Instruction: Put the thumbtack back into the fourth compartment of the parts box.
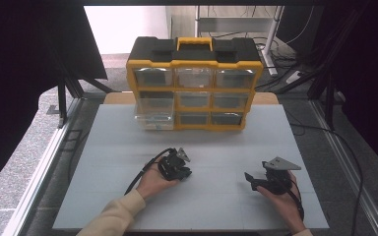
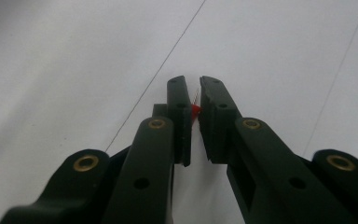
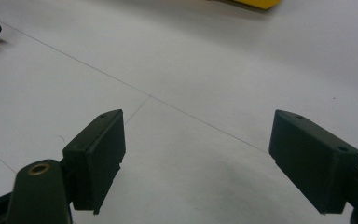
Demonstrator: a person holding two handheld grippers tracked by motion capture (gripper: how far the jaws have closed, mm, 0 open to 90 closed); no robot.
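Left gripper (image 2: 193, 86) first, low and centre-left in the high view: clenched, pinching a tiny red piece (image 2: 195, 110) between the pads. Shows at mid-frame of the left gripper view, with a thin pale sliver poking up out of the gap. Too small to name more closely. Sits low over the white table (image 1: 128, 147), cradled in the left hand (image 1: 153, 184).

Over at the lower right of the high view, right gripper (image 3: 198, 116): released, jaws spread wide, nothing between them but bare tabletop. Well apart from the left one.

Farther up, at upper centre of the high view: yellow-and-black drawer cabinet (image 1: 194, 64) at the far end of the table, three rows of clear drawers. Bottom-left drawer (image 1: 152, 119) pulled out toward the near edge, the rest pushed in. Cannot tell whether anything lies inside it.

As for progress, probably early to midway. Looks done: drawer opened, red piece picked up and secured. Looks left to do: carrying the piece up the frame to the open drawer, letting go over it, then likely pushing the drawer shut, perhaps with the free right gripper. Piece and drawer well apart for now.
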